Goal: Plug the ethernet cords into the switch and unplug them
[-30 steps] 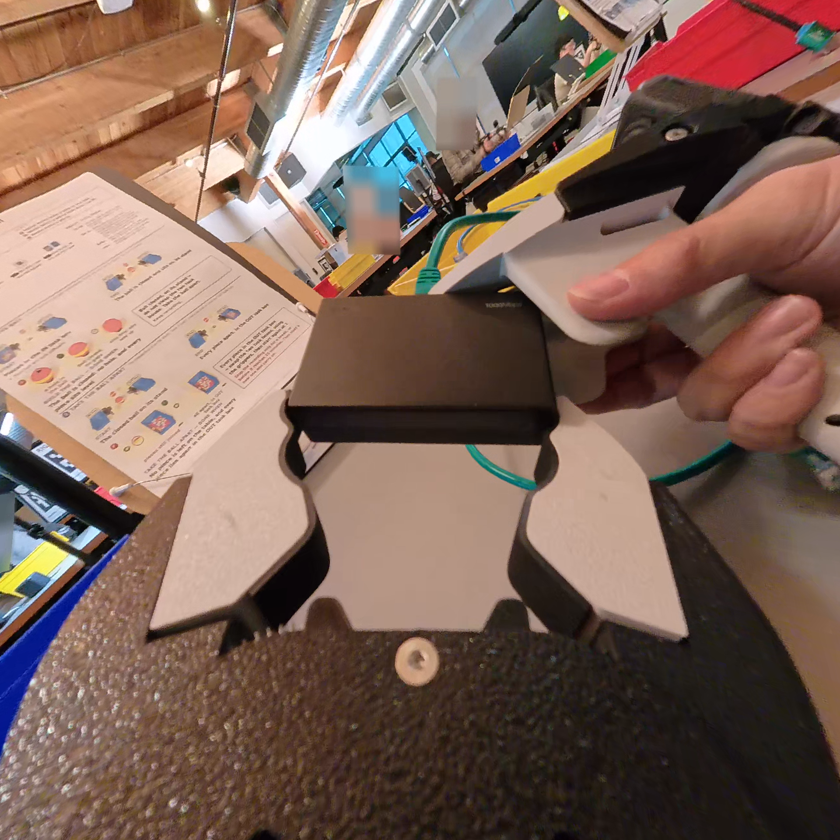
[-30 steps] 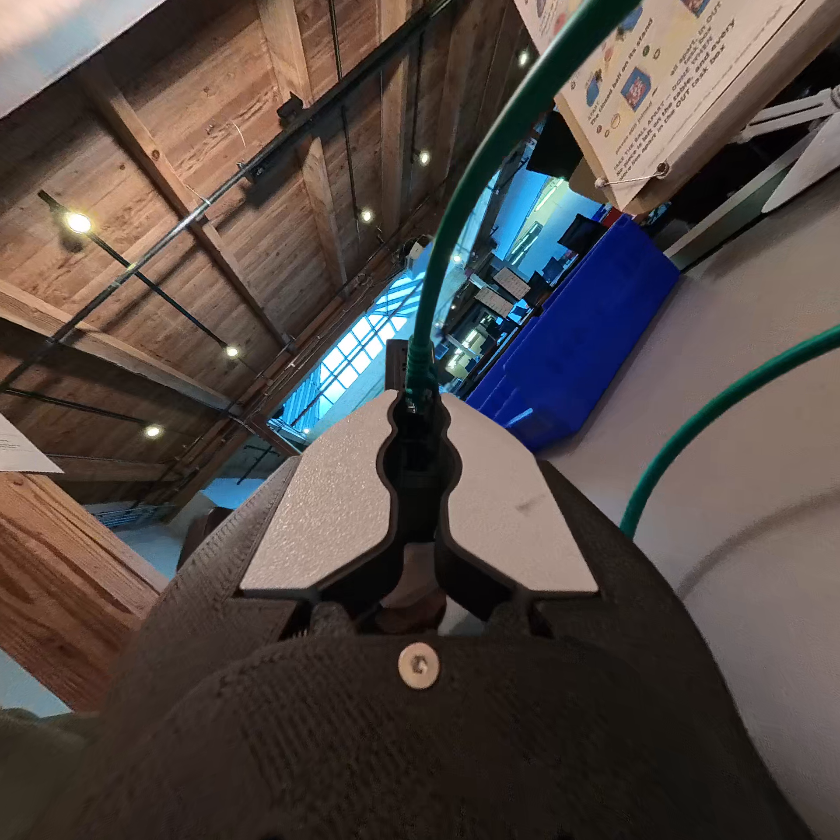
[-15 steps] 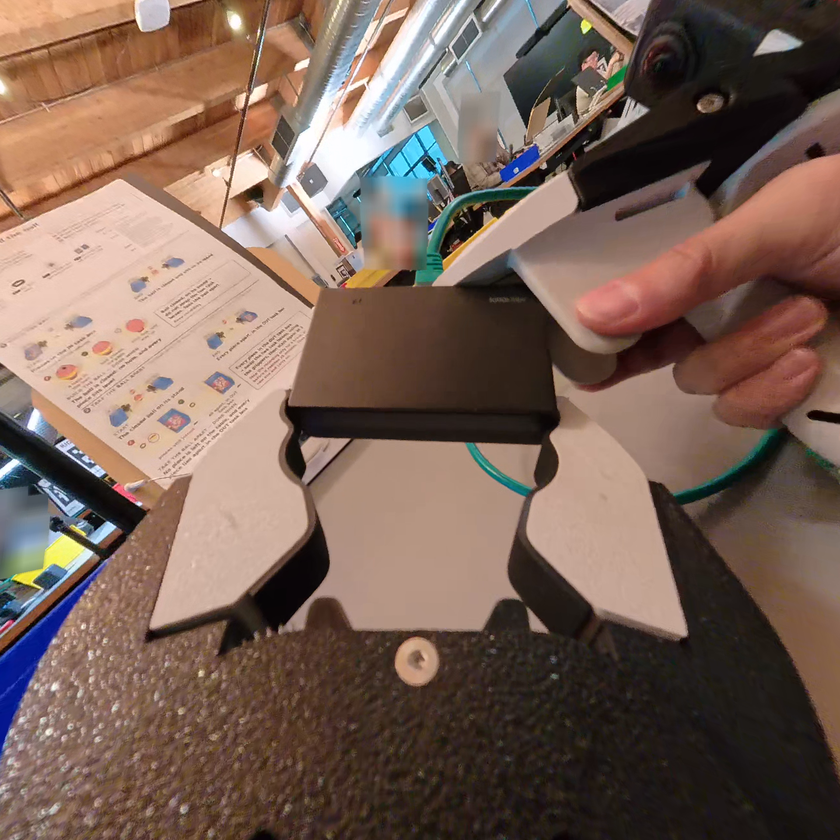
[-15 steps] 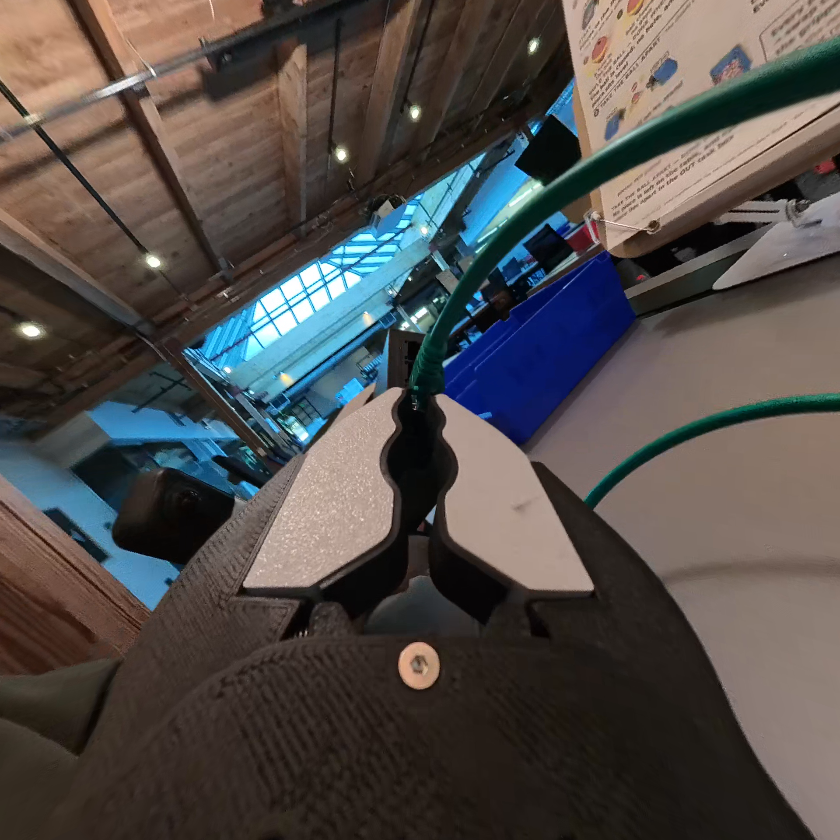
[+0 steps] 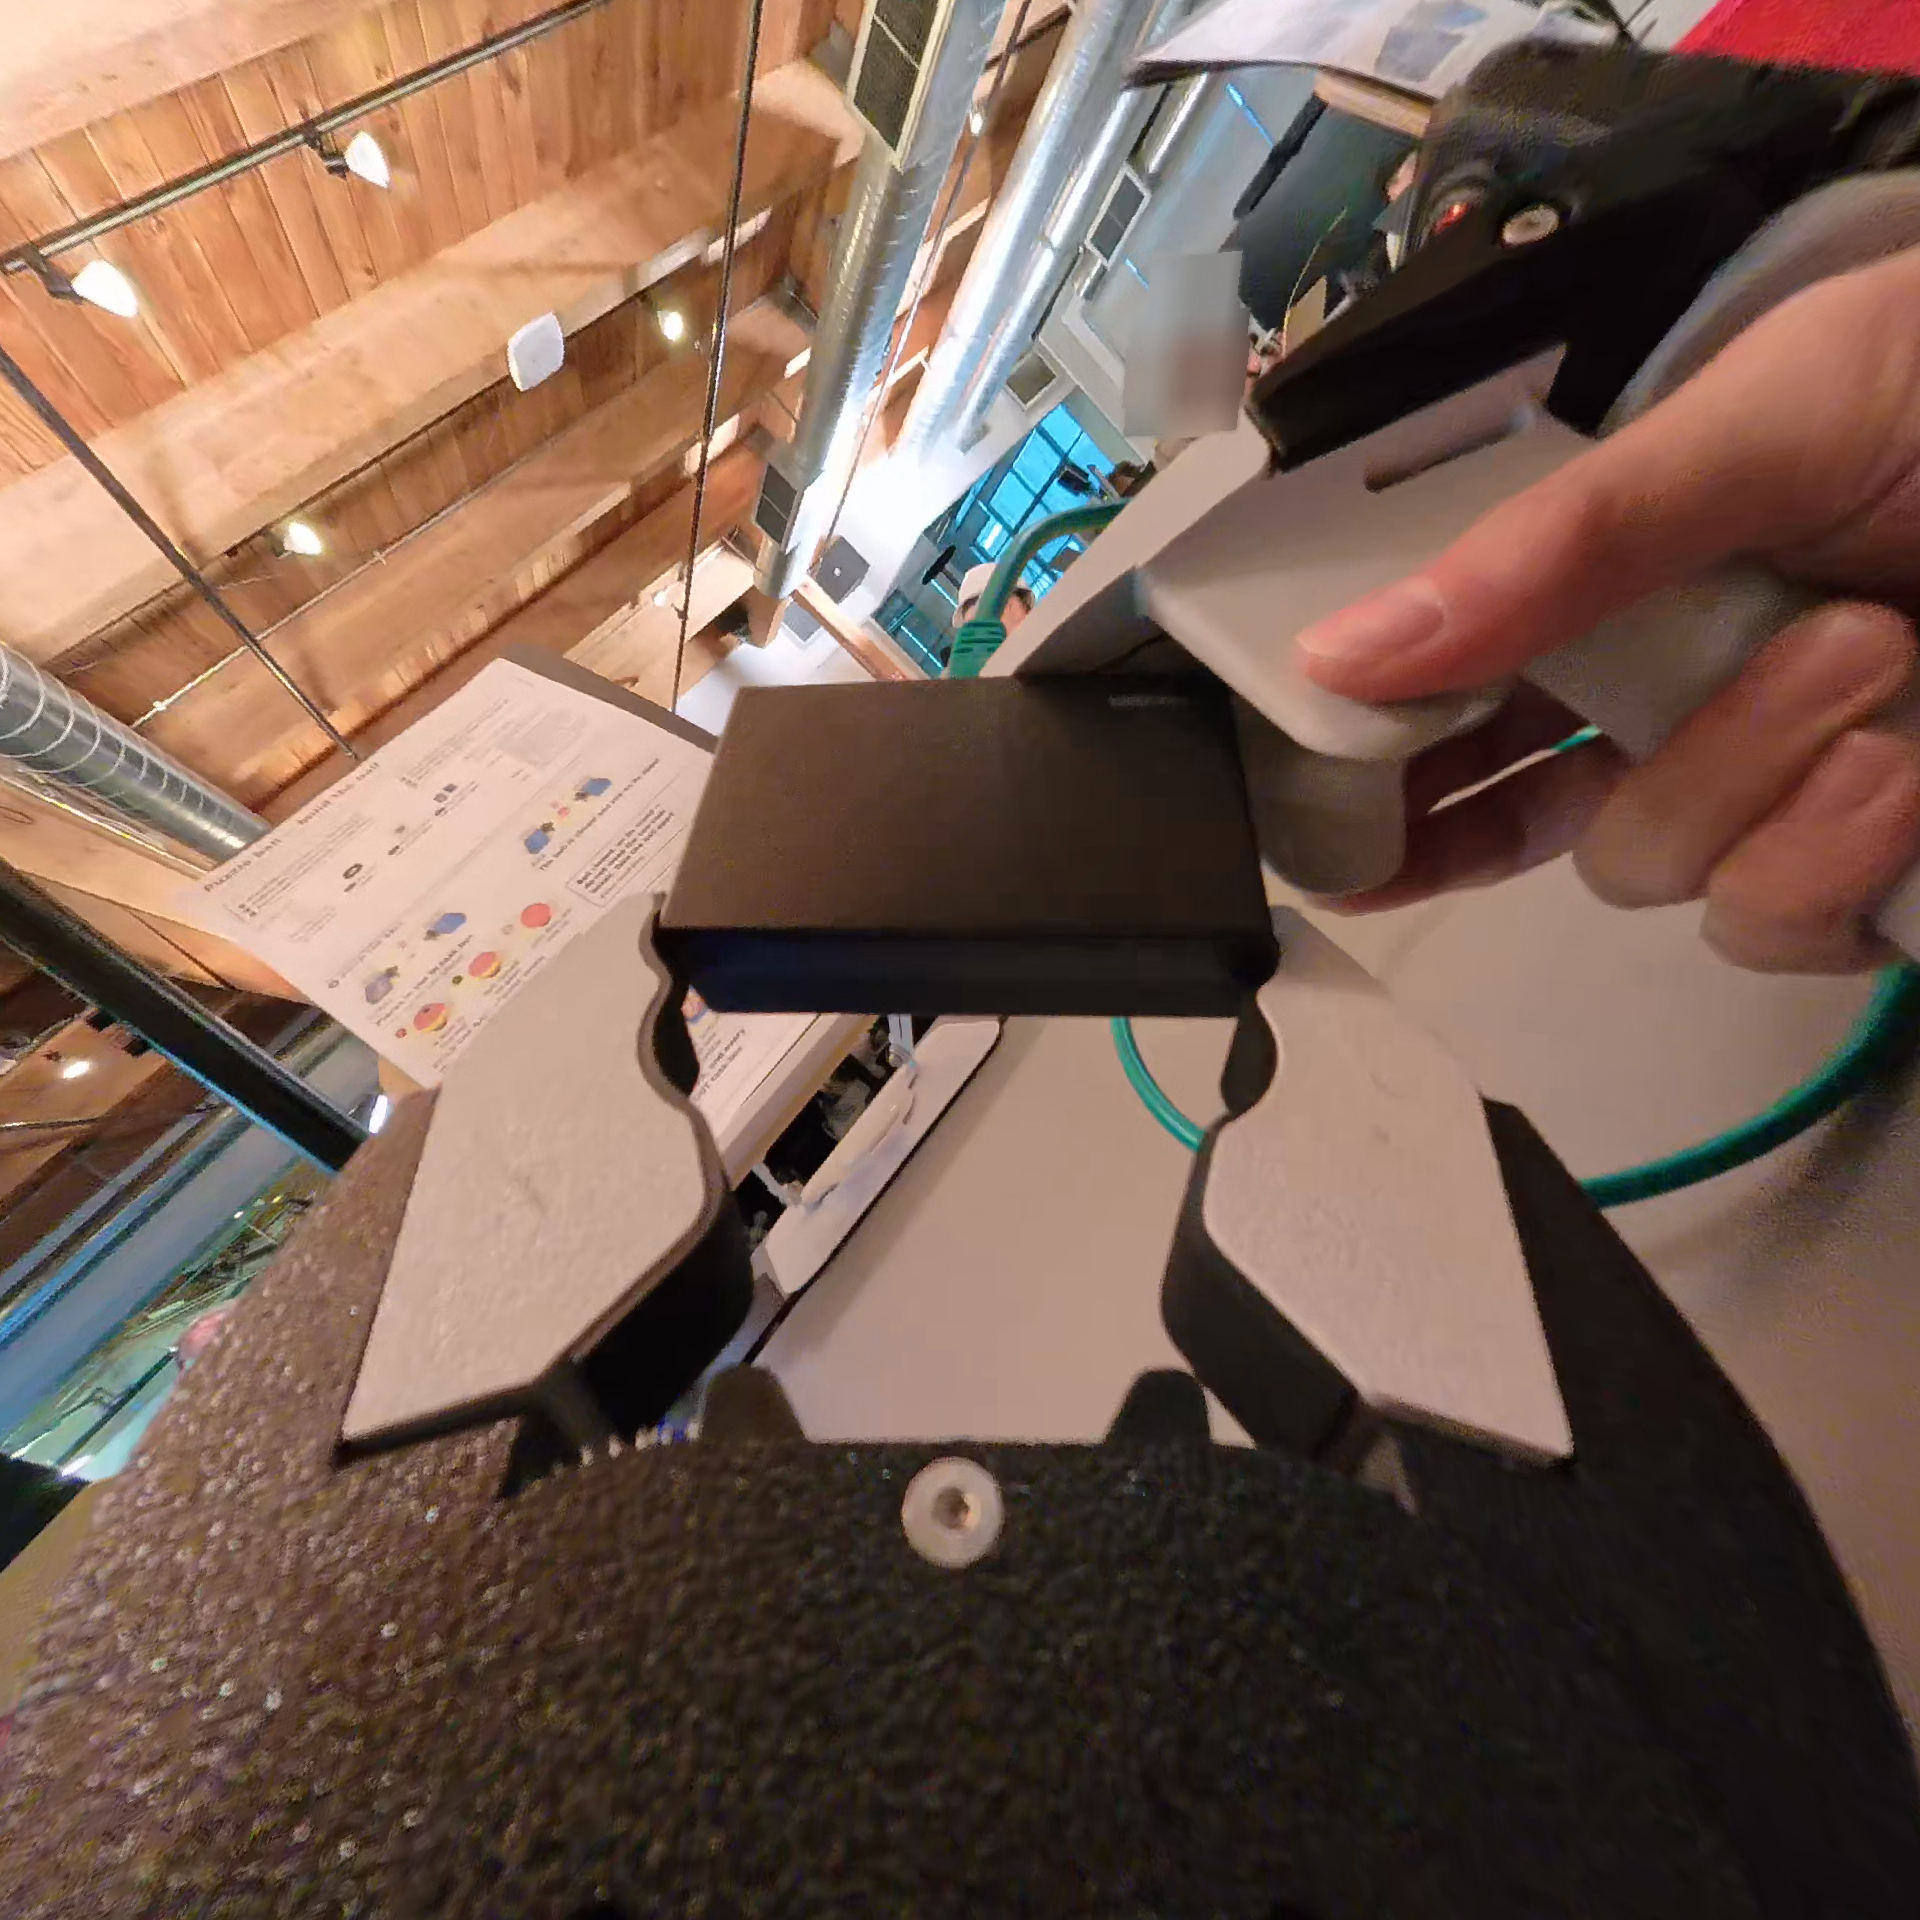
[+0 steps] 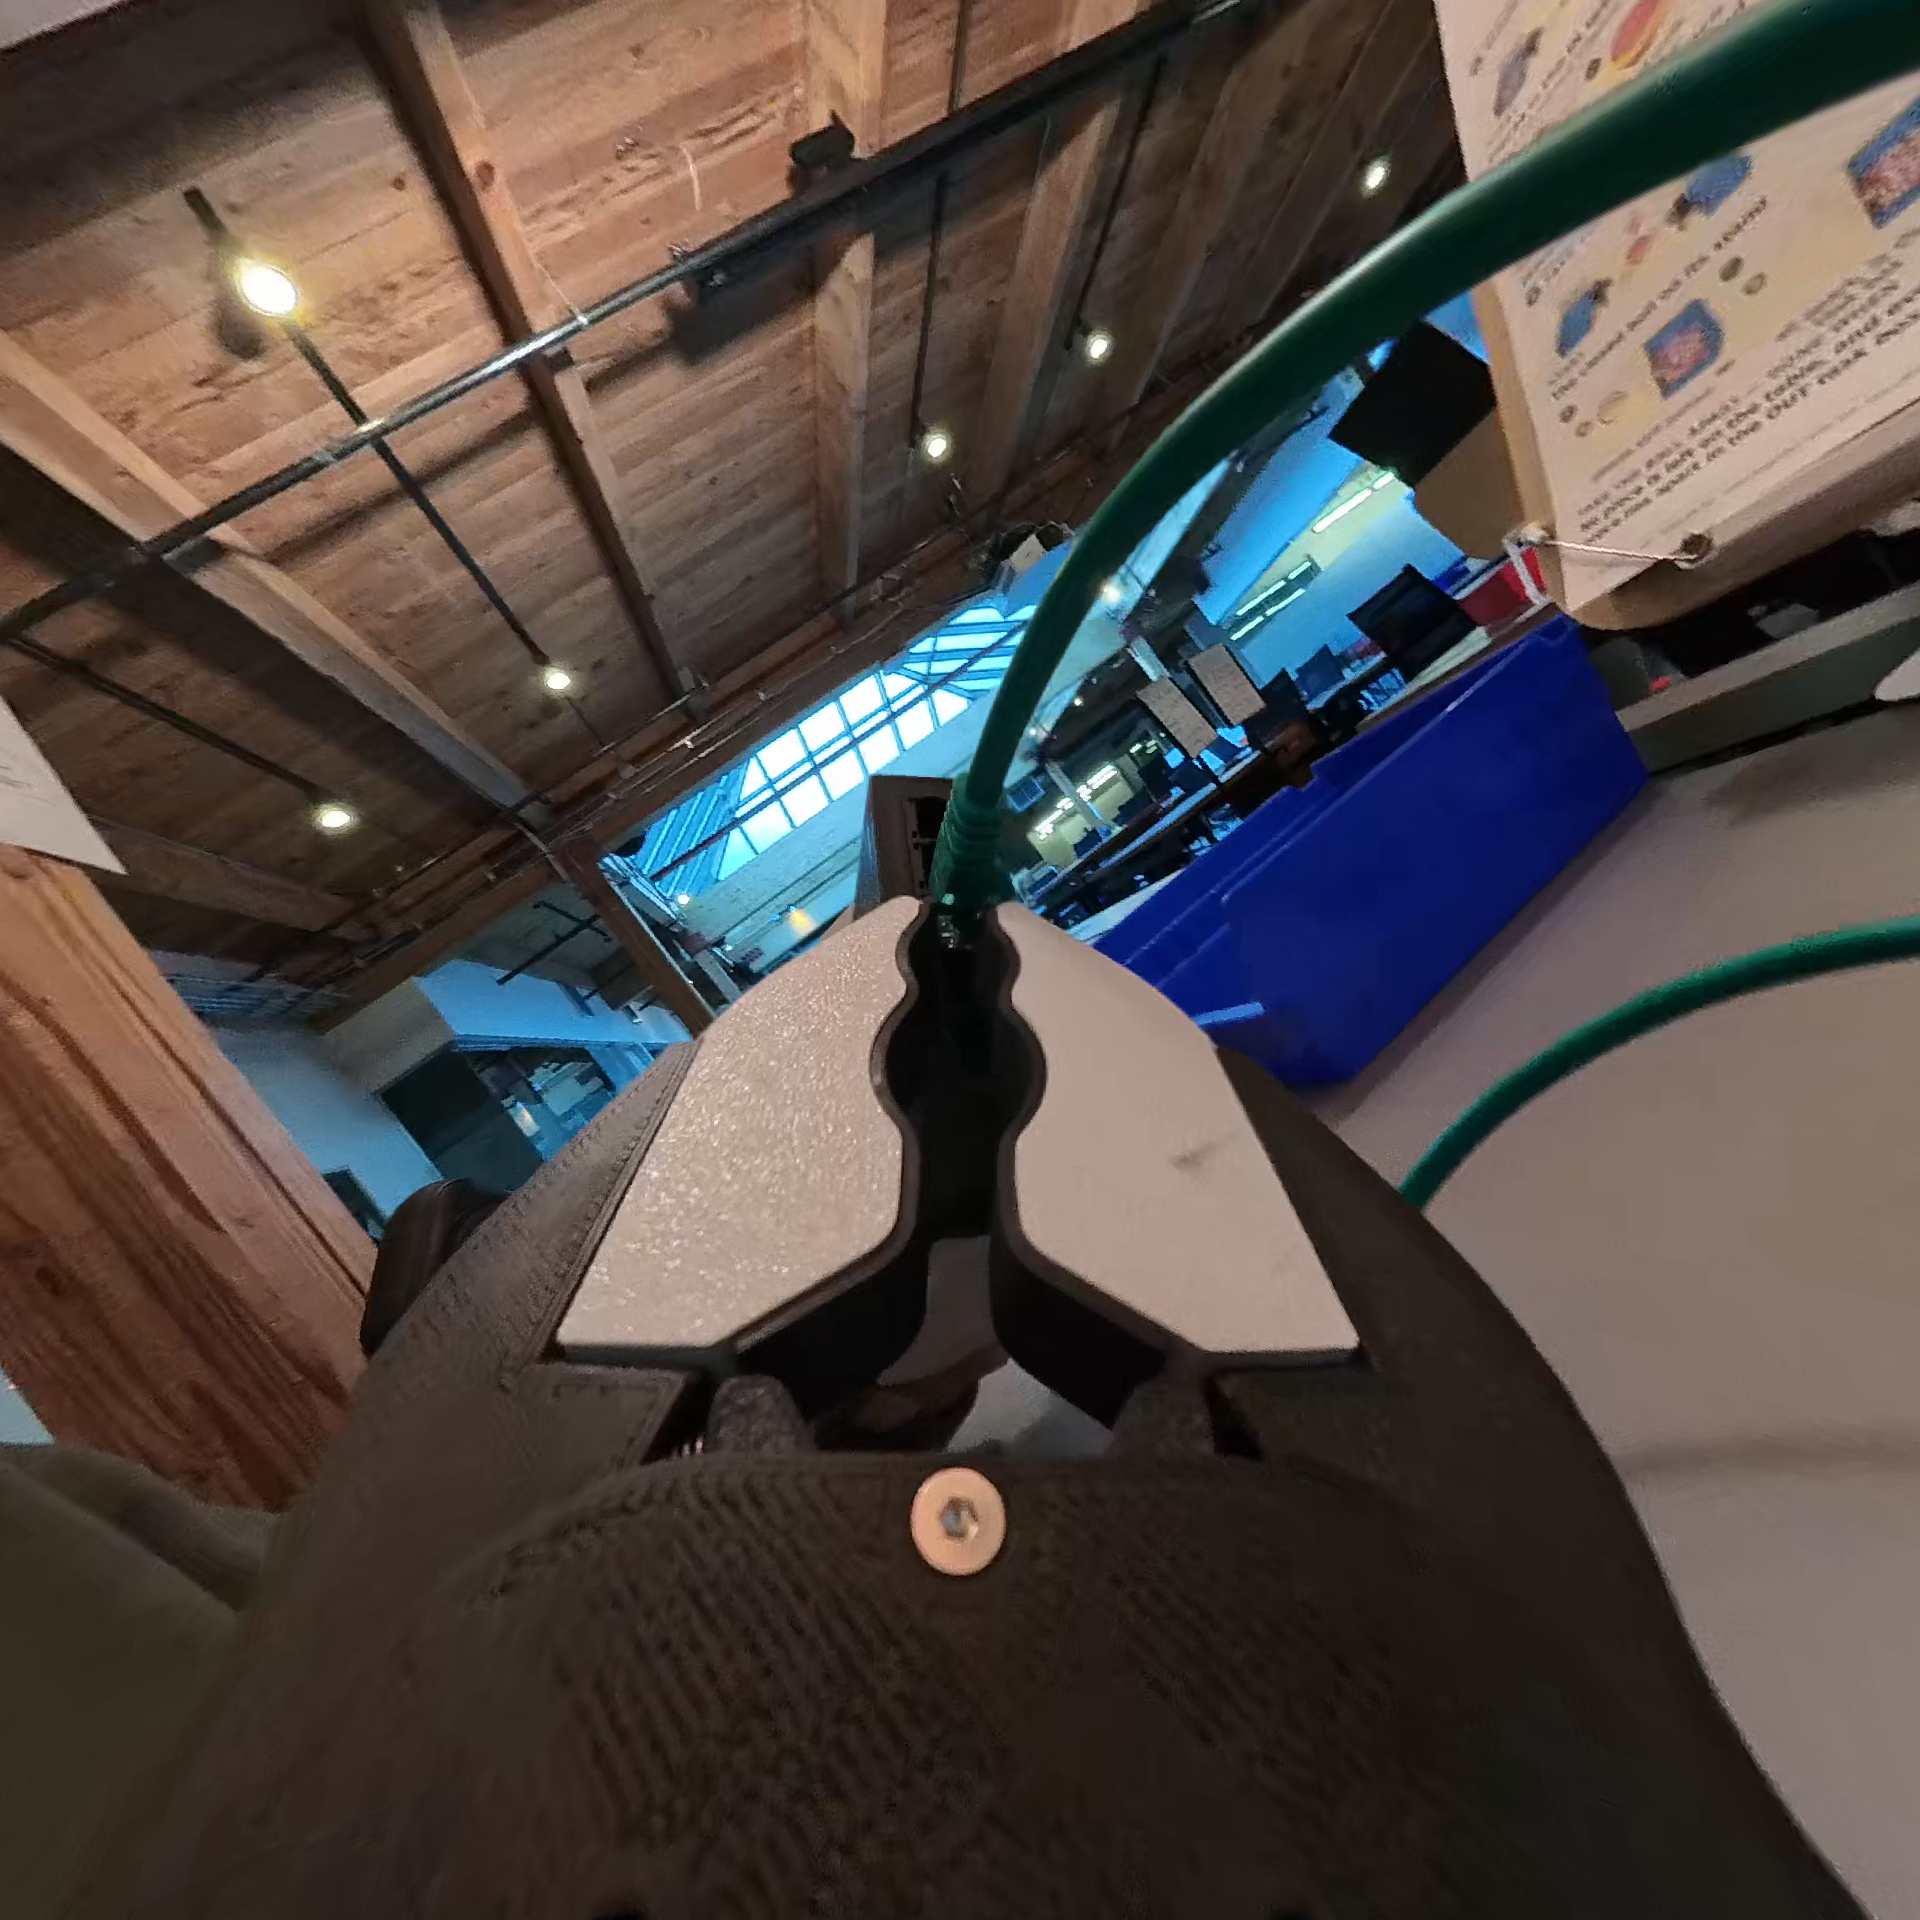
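Left gripper [image 5: 961, 961]: I hold it clamped on the rear edge of the switch [image 5: 966, 821], 1 finger on each short side, the box raised off the table.
Right gripper [image 6: 961, 920]: I see its 2 fingers pressed together on the plug end of the green ethernet cord [image 6: 1049, 665]; the plug itself is hidden between them.
Right gripper, left wrist view [image 5: 1081, 634]: it reaches the far edge of the switch, with a hand [image 5: 1704, 665] wrapped round its grey handle.
Cord run: from the tips it arcs up and to the right; a 2nd stretch lies curved on the table [image 6: 1714, 1299].
Switch, right wrist view [image 6: 904, 831]: just beyond the fingertips, port face toward me; I cannot tell whether the plug is seated.
Surroundings: a printed instruction sheet [image 5: 468, 883] stands at the table's far side; blue bins [image 6: 1403, 925] sit just off the table edge.
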Motion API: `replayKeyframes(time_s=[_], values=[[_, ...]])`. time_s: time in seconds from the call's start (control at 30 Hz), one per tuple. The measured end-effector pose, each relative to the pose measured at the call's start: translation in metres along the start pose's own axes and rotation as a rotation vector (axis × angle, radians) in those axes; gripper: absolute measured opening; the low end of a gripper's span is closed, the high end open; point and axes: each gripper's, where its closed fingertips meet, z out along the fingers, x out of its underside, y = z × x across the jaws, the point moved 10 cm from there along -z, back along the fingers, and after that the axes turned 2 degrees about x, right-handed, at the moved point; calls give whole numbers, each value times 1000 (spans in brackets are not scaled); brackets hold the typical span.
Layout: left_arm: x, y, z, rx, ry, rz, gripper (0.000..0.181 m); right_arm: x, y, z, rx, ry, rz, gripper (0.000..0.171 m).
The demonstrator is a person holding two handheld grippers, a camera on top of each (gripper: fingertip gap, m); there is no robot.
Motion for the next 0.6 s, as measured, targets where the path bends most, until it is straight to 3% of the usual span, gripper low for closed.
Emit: replayKeyframes(time_s=[0.5, 0.57, 0.6], values=[[-14, -3, 1, 18, -16, 82, 100, 6, -14, -6, -124, -78, 207, 15], [-15, -3, 0, 4, -22, 102, 100, 6, -18, -6, -15, -60, 213, 53], [-16, -2, 0, 7, -20, 103, 100, 6, -19, -8, -7, -56, 202, 54]])
